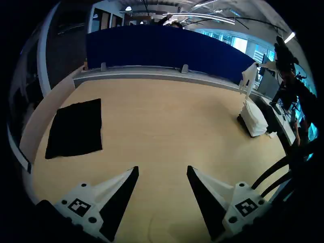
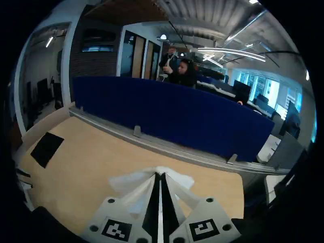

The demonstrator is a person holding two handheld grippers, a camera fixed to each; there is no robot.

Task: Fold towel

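A white towel (image 1: 254, 118) lies bunched near the table's right edge in the left gripper view, with one corner pulled upward. My right gripper (image 2: 160, 175) is shut on that corner, and white cloth (image 2: 129, 181) spreads to both sides of its fingertips. The same right gripper (image 1: 248, 75) appears far off in the left gripper view, holding the cloth above the heap. My left gripper (image 1: 163, 170) hovers open over bare wood in the table's near middle, nothing between its fingers.
A folded black cloth (image 1: 75, 128) lies flat at the table's left side, also seen as a black cloth (image 2: 47, 149) in the right gripper view. A blue partition (image 1: 162, 47) with a grey rail backs the wooden table (image 1: 170, 117). A person (image 2: 183, 73) stands behind it.
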